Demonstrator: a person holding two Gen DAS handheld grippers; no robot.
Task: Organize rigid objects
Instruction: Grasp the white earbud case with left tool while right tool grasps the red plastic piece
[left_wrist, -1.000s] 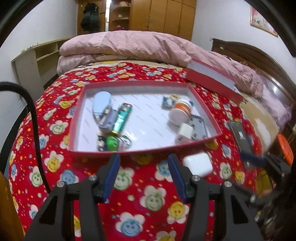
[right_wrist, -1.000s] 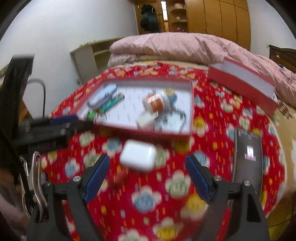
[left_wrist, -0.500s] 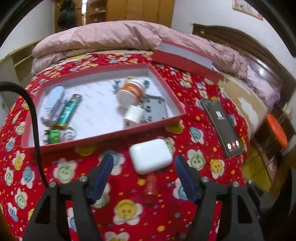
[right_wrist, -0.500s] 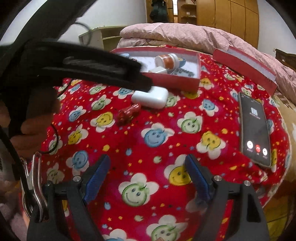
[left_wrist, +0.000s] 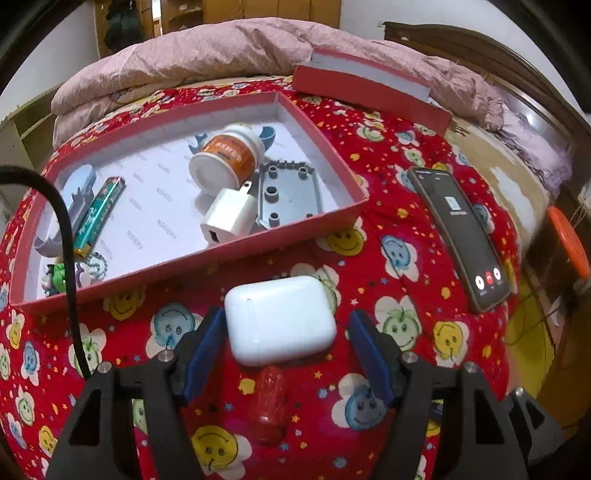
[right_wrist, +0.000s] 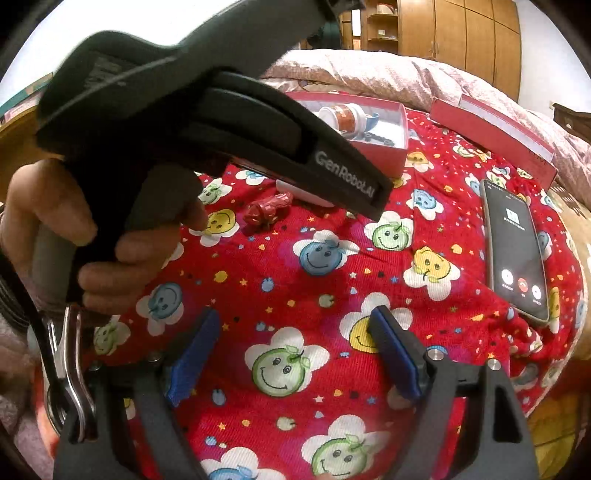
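L gripper (left_wrist: 284, 354) now nearer white case (left_wrist: 280, 318), long axis crosswise, fingers (left_wrist: 201, 349) apart, ungripped.

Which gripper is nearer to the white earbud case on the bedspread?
Left. The left gripper has the white earbud case between its open fingers, not yet pressed. The right gripper hangs open over bare bedspread, well short of it.

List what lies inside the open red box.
In the open red box: an orange-labelled jar, white charger, grey plate, battery, green keychain toy. A black cable covers part.
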